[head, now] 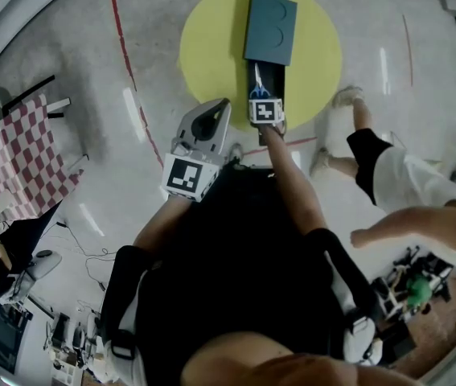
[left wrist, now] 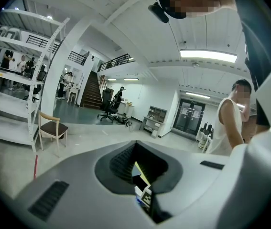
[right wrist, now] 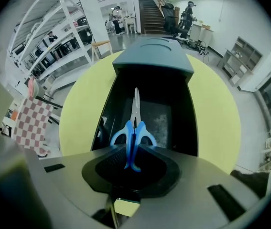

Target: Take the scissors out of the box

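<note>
Two tongs in play. Right tongs (right wrist: 133,149) point down into the open box (right wrist: 185,128) and clamp the blue handles of the scissors (right wrist: 135,128), which lie flat in the dark tray, blades pointing away.

Step, as judged: grasp made, lift pending. Next move needs a straight rise clear of the tray walls and teal lid (right wrist: 152,56).

Left tongs (head: 224,104) idle beside, closed, empty.

Beyond: yellow disc (right wrist: 221,109) under the box; bystander (head: 404,175) near, not obstructing.

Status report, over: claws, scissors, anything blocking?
Left claw shut, empty, held aside. Right claw shut on the scissors by the blue handles. Scissors not yet out of the box. Nothing blocking its open end.
</note>
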The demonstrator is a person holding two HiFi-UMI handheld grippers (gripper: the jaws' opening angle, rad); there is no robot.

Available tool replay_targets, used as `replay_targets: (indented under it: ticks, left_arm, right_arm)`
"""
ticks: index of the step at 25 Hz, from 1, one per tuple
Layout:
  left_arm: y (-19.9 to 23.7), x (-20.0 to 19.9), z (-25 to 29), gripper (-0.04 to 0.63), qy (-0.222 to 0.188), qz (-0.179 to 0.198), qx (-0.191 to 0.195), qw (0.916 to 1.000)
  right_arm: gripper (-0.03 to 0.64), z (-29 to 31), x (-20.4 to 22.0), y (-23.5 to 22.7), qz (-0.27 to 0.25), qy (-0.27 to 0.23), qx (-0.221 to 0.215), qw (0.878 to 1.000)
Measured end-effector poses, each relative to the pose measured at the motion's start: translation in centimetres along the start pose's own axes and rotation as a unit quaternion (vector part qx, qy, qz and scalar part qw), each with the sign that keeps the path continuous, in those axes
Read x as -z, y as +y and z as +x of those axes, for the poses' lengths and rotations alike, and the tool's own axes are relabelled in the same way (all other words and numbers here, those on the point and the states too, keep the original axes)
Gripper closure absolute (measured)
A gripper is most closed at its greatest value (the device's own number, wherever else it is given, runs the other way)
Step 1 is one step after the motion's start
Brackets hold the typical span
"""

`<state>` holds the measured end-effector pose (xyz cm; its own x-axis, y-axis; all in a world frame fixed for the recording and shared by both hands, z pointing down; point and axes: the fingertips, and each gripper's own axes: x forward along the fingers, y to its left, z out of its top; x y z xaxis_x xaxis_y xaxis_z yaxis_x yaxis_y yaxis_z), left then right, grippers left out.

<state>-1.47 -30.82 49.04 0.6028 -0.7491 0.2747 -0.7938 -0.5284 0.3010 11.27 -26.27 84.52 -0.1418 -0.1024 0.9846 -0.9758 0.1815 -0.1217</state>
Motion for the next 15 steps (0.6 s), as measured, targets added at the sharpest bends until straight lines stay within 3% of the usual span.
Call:
replay_targets:
  ticks: [3, 7, 10, 15]
  left_arm:
    - [0.0, 0.1, -0.1, 0.609, 0.000, 0.001, -0.003, 1.0000]
    - [-0.5, 0.3, -0.6, 0.609, -0.003, 0.002, -0.003, 1.0000]
    - [-0.9, 0.3, -0.9, 0.609, -0.005, 0.005, -0.002, 1.0000]
    - [-1.7, 0.2, -1.5, 0.609, -0.006, 0.005, 0.001, 1.0000]
  right_arm:
    - [0.540, 0.1, 0.3, 0.8, 0.022, 0.003, -0.033, 0.999]
    - [0.540, -0.5, 0.3, -0.6, 0.013, -0.007, -0.002, 1.000]
    - [0.540, -0.8, -0.3, 1.1, 0.023, -0.033, -0.041, 0.998]
    - [0.541, -1.7, 0.8, 0.3, 0.029, -0.017, -0.021, 0.999]
